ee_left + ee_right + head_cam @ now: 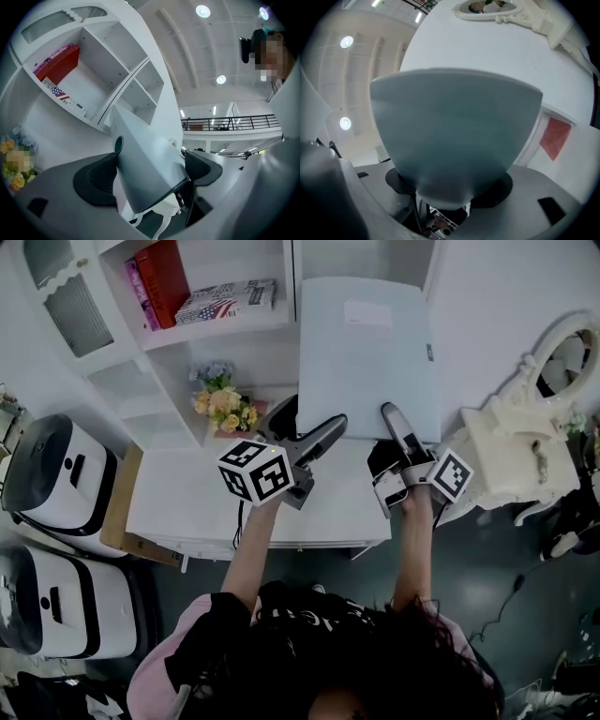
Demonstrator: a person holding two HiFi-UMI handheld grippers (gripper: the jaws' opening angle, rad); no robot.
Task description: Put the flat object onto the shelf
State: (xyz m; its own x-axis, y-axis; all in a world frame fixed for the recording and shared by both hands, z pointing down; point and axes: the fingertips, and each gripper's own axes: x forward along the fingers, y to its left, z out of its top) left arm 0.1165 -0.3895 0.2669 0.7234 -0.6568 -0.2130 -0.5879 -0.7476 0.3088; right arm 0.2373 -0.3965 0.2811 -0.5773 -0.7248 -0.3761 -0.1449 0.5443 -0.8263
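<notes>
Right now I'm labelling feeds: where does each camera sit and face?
Head view: on the head, steeply down at the white desk; forearms, left gripper, right gripper show.
Left gripper view: on that gripper, up toward the white shelf unit; its jaws clamp the pale grey-blue flat folder.
Right gripper view: on that gripper, upward; its jaws clamp the folder.
Shared: the folder, all three.

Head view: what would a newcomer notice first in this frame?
The big pale blue-grey folder fills the middle of the view, gripped at its near edge by the left gripper and the right gripper in front of the white shelf unit. Next come the red book in the upper left compartment and the yellow flowers lower down.
</notes>
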